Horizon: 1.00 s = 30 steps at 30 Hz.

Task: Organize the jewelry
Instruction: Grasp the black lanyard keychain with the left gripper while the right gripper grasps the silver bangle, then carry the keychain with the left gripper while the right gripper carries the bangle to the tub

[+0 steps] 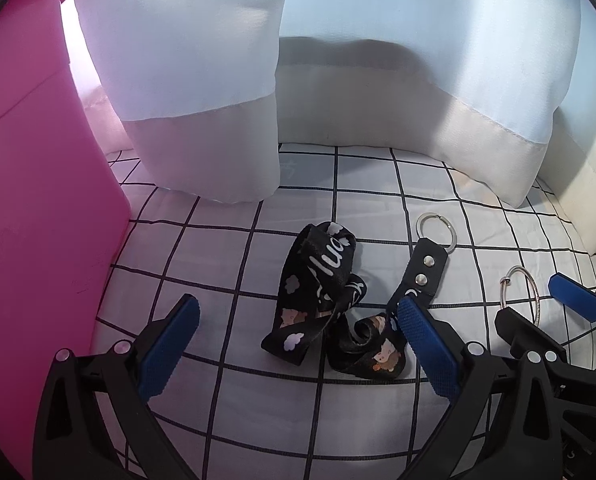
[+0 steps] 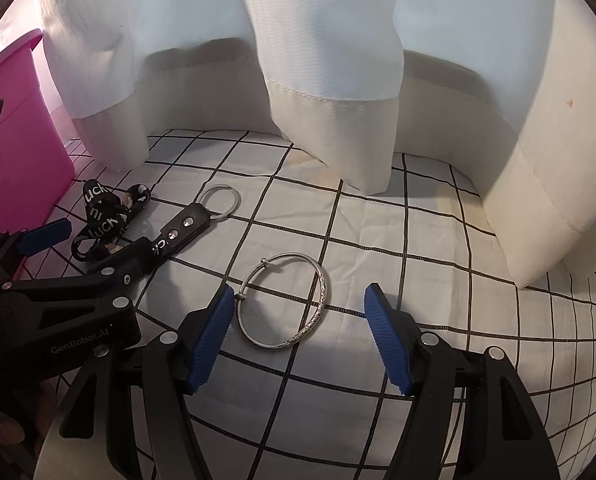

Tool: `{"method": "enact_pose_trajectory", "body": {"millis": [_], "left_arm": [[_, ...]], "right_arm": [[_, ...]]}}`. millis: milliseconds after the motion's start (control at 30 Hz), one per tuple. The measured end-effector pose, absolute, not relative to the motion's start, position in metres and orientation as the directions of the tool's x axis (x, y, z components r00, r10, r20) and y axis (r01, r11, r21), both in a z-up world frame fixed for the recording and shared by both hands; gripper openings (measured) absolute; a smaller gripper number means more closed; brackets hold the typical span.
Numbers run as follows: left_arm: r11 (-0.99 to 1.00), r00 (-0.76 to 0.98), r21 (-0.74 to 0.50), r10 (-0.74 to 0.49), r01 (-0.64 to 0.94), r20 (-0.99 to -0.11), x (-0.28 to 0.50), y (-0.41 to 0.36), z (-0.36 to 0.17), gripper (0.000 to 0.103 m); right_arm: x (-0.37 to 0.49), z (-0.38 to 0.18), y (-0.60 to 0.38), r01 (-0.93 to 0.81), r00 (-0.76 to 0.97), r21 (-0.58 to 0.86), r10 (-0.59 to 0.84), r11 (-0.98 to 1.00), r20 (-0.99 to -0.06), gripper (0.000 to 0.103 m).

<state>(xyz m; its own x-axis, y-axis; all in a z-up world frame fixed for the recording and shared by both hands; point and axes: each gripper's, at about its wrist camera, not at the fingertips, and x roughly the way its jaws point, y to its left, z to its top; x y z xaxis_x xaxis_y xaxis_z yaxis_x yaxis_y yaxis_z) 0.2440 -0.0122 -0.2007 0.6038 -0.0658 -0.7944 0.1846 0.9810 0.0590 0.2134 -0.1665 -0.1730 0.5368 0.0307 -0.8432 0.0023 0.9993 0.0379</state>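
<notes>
A black lanyard strap [image 1: 325, 304] with cartoon prints and a key ring [image 1: 435, 232] lies crumpled on the checked cloth. My left gripper [image 1: 298, 320] is open, its fingers on either side of the strap, low over the cloth. A silver bangle [image 2: 284, 302] lies flat on the cloth. My right gripper [image 2: 298, 312] is open around the bangle, left pad [image 2: 214, 336] near its rim. The bangle [image 1: 519, 294] and the right gripper [image 1: 537, 308] also show in the left wrist view, and the strap [image 2: 106, 216] and the left gripper [image 2: 94, 248] in the right wrist view.
A pink plastic bin [image 1: 38, 200] stands close on the left; it also shows in the right wrist view [image 2: 22, 140]. White and pale blue curtains [image 2: 317, 60] hang behind, their hems on the white black-gridded cloth [image 2: 437, 280].
</notes>
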Motion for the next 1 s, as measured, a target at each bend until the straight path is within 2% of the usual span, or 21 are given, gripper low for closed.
{"method": "enact_pose_trajectory", "body": {"millis": [133,200,267,300,367,400,467,533,600,1000], "left_arm": [[0.983,0.583,0.019,-0.092,0.180,-0.807,0.246,0.000,-0.204,0.097],[0.983,0.582,0.017,-0.094,0.183,-0.808,0.247,0.002,-0.203,0.094],[0.979,0.586,0.015,-0.110,0.205,-0.803,0.243,-0.003,-0.200,0.080],[0.976,0.590,0.017,-0.119,0.219,-0.798,0.234,-0.009,-0.198,0.075],[0.967,0.599,0.018,-0.142,0.253,-0.788,0.227,-0.015,-0.196,0.053],[0.964,0.601,0.018,-0.152,0.266,-0.785,0.225,-0.017,-0.195,0.048],[0.955,0.598,0.010,-0.177,0.296,-0.782,0.218,-0.023,-0.193,0.020],[0.950,0.599,0.030,-0.173,0.312,-0.782,0.213,-0.030,-0.192,0.012],[0.949,0.605,0.051,-0.156,0.310,-0.781,0.209,-0.035,-0.191,0.010],[0.966,0.574,-0.026,-0.173,0.256,-0.800,0.199,-0.040,-0.180,0.009]], "right_arm": [[0.212,-0.174,-0.163,-0.007,0.550,0.011,0.012,1.000,-0.835,0.064],[0.211,-0.174,-0.161,-0.021,0.551,0.014,0.023,1.000,-0.834,0.059],[0.210,-0.172,-0.155,-0.054,0.554,0.012,0.040,0.998,-0.831,0.046],[0.210,-0.173,-0.151,-0.055,0.554,0.000,0.031,0.998,-0.832,0.046],[0.210,-0.173,-0.152,-0.051,0.554,0.020,0.045,0.998,-0.831,0.046],[0.209,-0.173,-0.153,-0.055,0.553,0.024,0.051,0.998,-0.831,0.046],[0.209,-0.172,-0.155,-0.063,0.552,0.032,0.061,0.998,-0.832,0.045],[0.208,-0.170,-0.157,-0.065,0.551,0.045,0.073,0.997,-0.831,0.045],[0.204,-0.169,-0.161,-0.067,0.552,0.054,0.082,0.996,-0.830,0.045],[0.175,-0.149,-0.193,-0.074,0.550,0.117,0.138,0.990,-0.824,0.045]]}}
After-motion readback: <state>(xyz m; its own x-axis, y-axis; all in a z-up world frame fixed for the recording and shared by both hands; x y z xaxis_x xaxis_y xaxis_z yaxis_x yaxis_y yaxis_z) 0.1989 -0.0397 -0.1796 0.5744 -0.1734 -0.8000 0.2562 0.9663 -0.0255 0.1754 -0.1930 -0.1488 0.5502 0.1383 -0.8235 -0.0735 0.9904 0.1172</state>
